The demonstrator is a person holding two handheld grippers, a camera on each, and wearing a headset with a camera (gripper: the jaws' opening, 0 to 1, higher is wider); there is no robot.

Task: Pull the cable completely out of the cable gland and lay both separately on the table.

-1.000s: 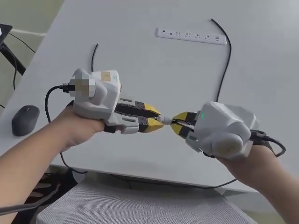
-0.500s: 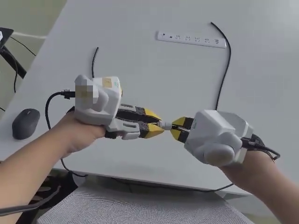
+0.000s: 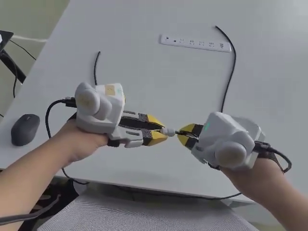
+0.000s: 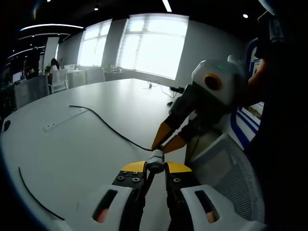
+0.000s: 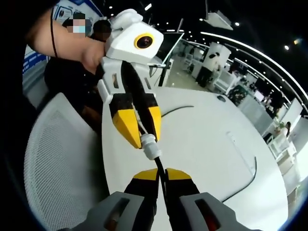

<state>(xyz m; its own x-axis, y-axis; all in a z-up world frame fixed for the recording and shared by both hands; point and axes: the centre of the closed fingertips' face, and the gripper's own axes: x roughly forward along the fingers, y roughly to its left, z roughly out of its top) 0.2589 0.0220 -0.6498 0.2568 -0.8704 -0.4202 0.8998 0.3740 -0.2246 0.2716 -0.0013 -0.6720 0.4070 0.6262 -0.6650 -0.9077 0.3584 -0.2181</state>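
My left gripper is shut on a small white cable gland, which pokes out past its yellow tips. A thin black cable runs from the gland into my right gripper, which is shut on it. The two grippers point at each other, tips a short gap apart, above the table's front edge. In the left gripper view the gland sits between the jaws, with the right gripper just beyond. In the right gripper view the cable lies between the jaws and leads to the gland at the left gripper.
A white power strip lies at the back of the white table, its black cord running toward the front edge. A loose black cable and a grey mouse are at the left. A grey mesh chair seat is below.
The gap between the two grippers' tips has widened a little, showing more cable between them. The right gripper has rolled slightly.
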